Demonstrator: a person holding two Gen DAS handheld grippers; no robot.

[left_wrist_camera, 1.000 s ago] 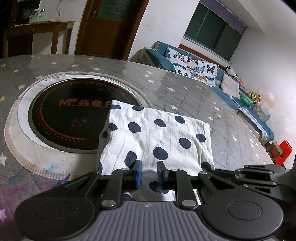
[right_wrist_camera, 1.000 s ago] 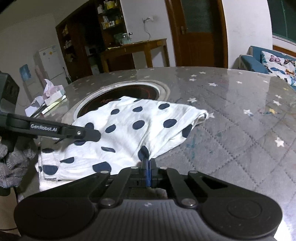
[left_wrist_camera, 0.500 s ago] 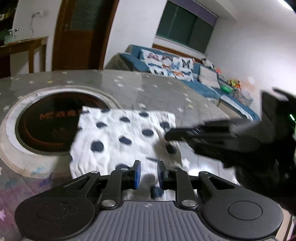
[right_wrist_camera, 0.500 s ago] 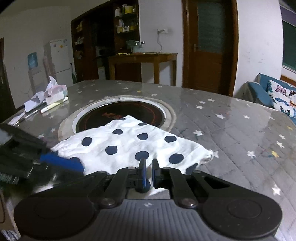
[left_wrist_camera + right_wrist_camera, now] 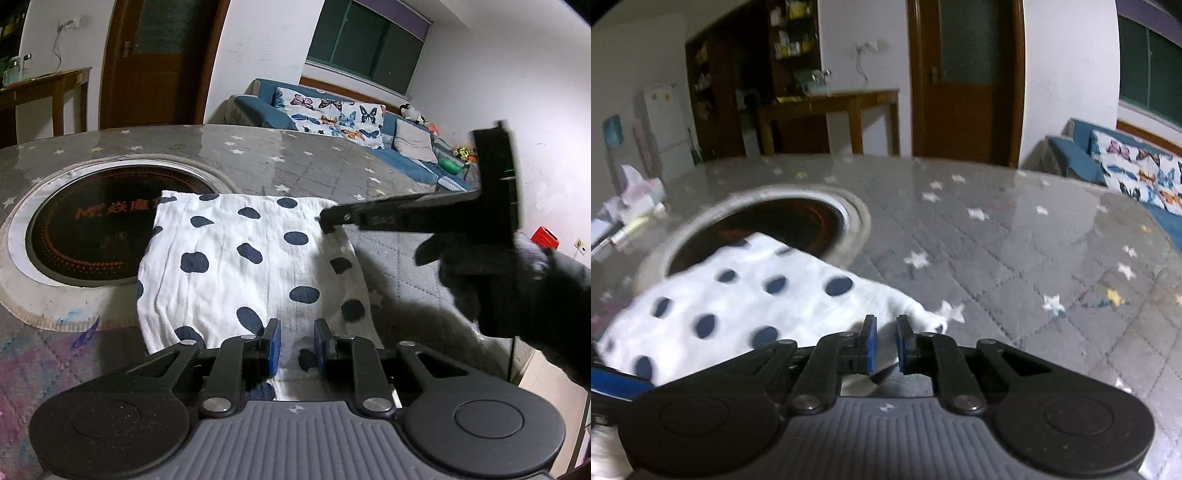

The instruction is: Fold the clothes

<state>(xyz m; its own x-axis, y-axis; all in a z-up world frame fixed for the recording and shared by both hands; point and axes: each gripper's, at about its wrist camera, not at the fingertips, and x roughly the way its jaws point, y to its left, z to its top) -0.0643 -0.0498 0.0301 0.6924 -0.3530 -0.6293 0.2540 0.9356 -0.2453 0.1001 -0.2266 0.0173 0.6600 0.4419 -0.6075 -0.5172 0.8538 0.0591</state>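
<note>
A white cloth with dark blue dots (image 5: 243, 266) lies folded flat on the grey star-patterned table (image 5: 280, 162), partly over the round black cooktop (image 5: 92, 229). My left gripper (image 5: 297, 345) is open and empty, hovering over the cloth's near edge. My right gripper (image 5: 327, 221) reaches in from the right above the cloth's far right corner. In the right wrist view the right gripper (image 5: 884, 341) is open and empty over the cloth's (image 5: 738, 306) right corner; that view is blurred.
The cooktop (image 5: 757, 232) sits in a pale ring set into the table. Tissues and papers (image 5: 631, 206) lie at the table's left edge. A blue sofa (image 5: 354, 129) and a red crate (image 5: 545, 238) stand beyond the table's right side.
My right gripper let go of the cloth's corner, opened and lifted over the cloth's right side. The cloth now lies flat. My left gripper drew back and stayed open.
</note>
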